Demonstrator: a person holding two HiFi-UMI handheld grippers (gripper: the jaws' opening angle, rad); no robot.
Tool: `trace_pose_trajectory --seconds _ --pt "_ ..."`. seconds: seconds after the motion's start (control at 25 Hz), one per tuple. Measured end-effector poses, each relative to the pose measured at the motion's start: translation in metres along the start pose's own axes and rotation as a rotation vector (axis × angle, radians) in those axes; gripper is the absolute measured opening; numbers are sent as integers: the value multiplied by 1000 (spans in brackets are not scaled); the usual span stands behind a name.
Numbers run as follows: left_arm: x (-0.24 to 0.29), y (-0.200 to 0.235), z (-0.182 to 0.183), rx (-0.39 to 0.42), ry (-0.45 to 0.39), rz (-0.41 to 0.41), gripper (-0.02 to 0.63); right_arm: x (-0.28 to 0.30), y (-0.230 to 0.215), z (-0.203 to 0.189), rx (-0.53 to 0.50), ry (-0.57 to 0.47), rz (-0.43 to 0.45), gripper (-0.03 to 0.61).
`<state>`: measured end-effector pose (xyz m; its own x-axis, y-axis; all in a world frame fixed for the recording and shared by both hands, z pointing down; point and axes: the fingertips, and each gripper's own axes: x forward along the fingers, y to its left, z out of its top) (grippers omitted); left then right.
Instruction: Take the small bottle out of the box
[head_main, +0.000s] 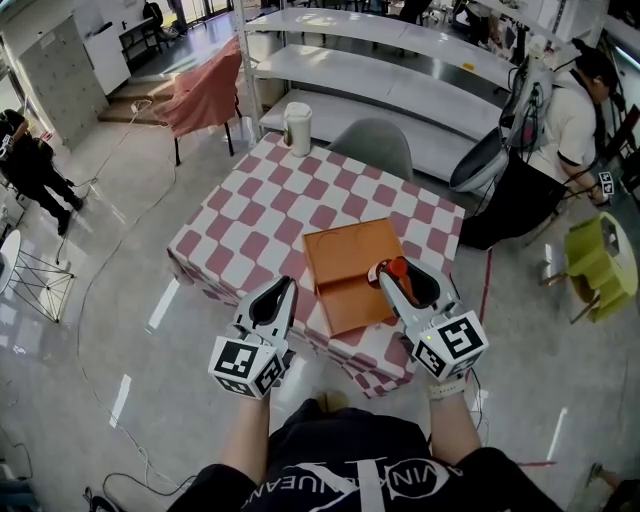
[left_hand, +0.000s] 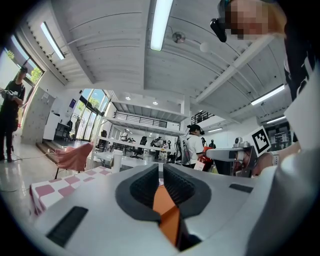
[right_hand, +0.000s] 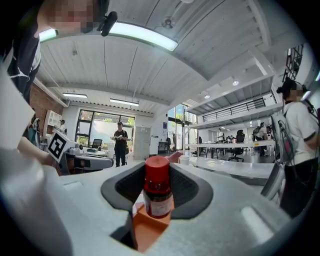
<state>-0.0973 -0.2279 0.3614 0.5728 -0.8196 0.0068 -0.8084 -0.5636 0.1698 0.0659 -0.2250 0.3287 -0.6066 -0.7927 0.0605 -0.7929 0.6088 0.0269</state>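
Left gripper (head_main: 282, 292) is at the table's (head_main: 240, 215) near edge, just left of the orange box (head_main: 348, 262). The left gripper view shows its jaws nearly together with nothing gripped. The right gripper (head_main: 393, 273) is clamped on the small bottle (right_hand: 157, 192) at the box's right edge. The label is readable only in the right gripper view; the head view shows just the red cap. Both forearms are extended forward.
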Motion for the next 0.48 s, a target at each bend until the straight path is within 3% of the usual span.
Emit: trace_pose_trajectory --seconds 0.48 --pt "-3 1 -6 -11 7 -9 32 -3 3 -6 22 14 -22 144"
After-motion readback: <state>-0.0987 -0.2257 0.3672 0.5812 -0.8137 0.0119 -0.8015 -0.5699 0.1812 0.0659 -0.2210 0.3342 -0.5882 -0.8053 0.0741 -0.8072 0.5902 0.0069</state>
